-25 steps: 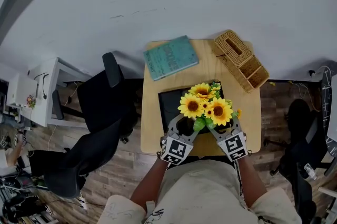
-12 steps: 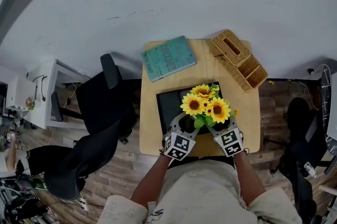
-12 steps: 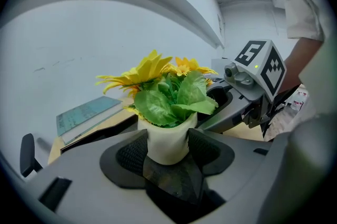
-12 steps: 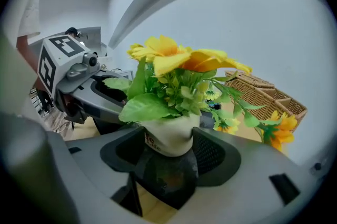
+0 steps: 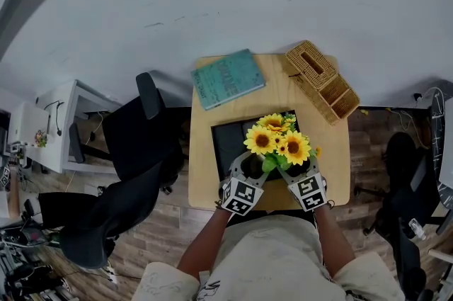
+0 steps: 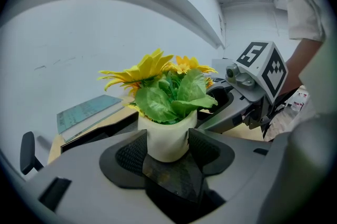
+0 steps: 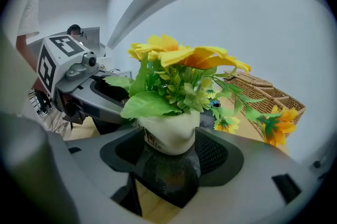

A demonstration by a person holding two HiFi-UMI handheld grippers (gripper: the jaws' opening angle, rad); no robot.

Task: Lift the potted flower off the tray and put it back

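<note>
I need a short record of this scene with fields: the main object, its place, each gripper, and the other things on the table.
Main object: potted flower, yellow sunflowers in a white pot
Place: over the black tray; whether the pot rests on it cannot be told
Left gripper: jaws closed on the white pot
Right gripper: jaws closed on the same pot
Other things: teal book and wicker box at the far end of the wooden table
</note>
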